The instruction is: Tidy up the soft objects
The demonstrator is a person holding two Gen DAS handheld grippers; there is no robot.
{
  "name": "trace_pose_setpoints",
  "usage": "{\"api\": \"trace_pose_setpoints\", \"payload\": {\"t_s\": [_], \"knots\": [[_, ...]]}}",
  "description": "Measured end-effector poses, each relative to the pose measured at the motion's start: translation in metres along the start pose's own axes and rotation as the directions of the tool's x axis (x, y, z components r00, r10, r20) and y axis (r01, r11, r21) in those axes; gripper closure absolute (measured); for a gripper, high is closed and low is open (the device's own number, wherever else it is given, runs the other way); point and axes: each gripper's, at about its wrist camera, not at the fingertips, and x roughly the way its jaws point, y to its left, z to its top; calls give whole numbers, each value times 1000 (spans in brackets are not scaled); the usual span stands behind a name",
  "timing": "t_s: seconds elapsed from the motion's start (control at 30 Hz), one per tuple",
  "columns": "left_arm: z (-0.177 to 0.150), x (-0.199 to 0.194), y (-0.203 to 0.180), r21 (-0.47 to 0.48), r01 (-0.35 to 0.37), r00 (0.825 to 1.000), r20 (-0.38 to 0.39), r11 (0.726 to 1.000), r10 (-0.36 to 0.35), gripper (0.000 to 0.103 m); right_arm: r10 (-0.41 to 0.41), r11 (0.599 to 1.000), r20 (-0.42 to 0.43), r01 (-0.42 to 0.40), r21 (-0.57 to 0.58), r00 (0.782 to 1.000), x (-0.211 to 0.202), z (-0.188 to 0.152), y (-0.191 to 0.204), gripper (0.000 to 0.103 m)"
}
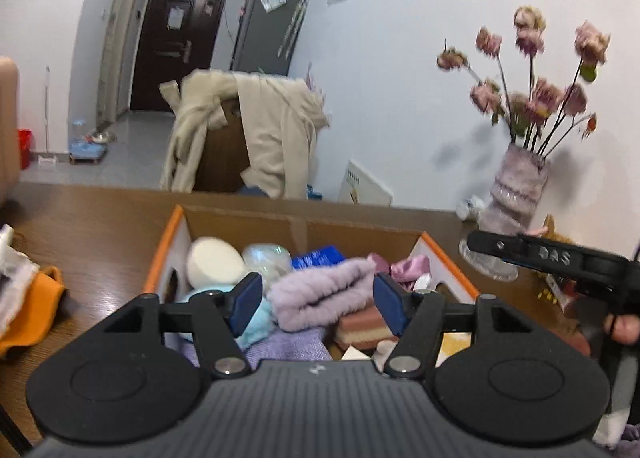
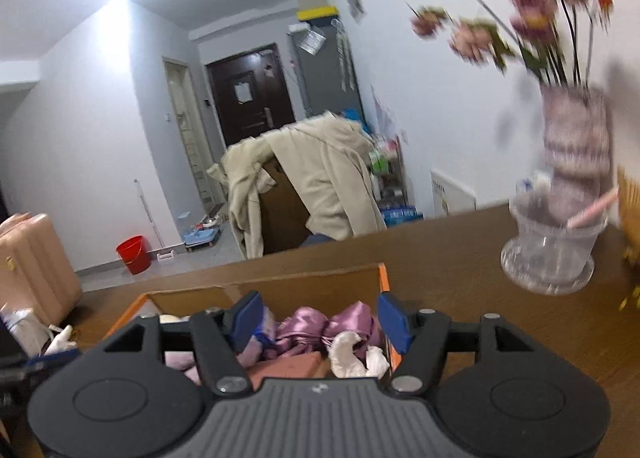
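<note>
A cardboard box [image 1: 248, 220] with an orange rim sits on the brown table and holds several soft things. In it lie a fluffy lilac cloth [image 1: 324, 294], a cream round puff [image 1: 216, 262], a pale blue cloth [image 1: 256, 322], a pink satin cloth [image 1: 408, 266] and a striped brown sponge [image 1: 364, 328]. My left gripper [image 1: 320, 308] hangs open over the box, with the lilac cloth lying below, between its blue pads and untouched. My right gripper [image 2: 320, 318] is open over the box's right end, above the pink satin cloth [image 2: 328, 328] and a white cloth [image 2: 348, 350].
A vase of dried pink flowers [image 1: 516, 190] and a clear plastic cup [image 2: 552, 250] stand at the table's right back. An orange cloth [image 1: 36, 306] lies on the table at the left. Behind the table a beige coat [image 1: 256, 130] hangs over a chair.
</note>
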Motion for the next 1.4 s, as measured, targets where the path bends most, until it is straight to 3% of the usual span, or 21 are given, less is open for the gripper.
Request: {"api": "trace_pose_setpoints", "payload": {"t_s": [0.13,0.2,0.23,0.33,0.4,0.5,0.57,0.77,0.93,1.07,1.3,1.4], "knots": [[5,-40,-4,39,0,998,56,999,-2,36,-3,996,19,4,-91,1000,-44,1,22,30],[3,-54,-8,95,-3,997,82,995,-5,24,-2,995,31,5,-97,1000,-69,-2,29,28],[-1,-61,-11,125,-20,994,105,992,7,23,-2,995,41,6,-95,999,-80,-5,32,26],[-19,-80,-15,191,-99,977,204,977,59,14,3,996,95,5,-87,995,-111,-25,37,21],[-34,-94,-15,187,-124,959,276,975,69,1,4,996,135,8,-87,991,-129,-45,39,18],[-57,-110,-11,146,-116,933,356,982,57,0,6,993,258,24,-115,966,-153,-80,45,0],[-71,-117,-9,150,-109,924,380,983,44,0,-28,986,318,78,-145,948,-165,-100,52,0],[-86,-137,-9,111,-84,926,375,990,37,0,-31,987,300,77,-143,953,-184,-118,58,0],[-91,-151,-14,121,-83,926,375,989,31,0,-40,986,323,90,-142,945,-199,-118,62,0],[-102,-165,-19,129,-79,935,354,989,29,0,-51,987,304,93,-128,951,-212,-132,63,0],[-166,-208,-31,137,-75,961,273,988,35,0,-51,985,249,90,-146,967,-258,-191,73,0],[-199,-240,-33,131,-76,957,289,989,35,0,-56,984,260,97,-148,964,-284,-220,81,0]]}}
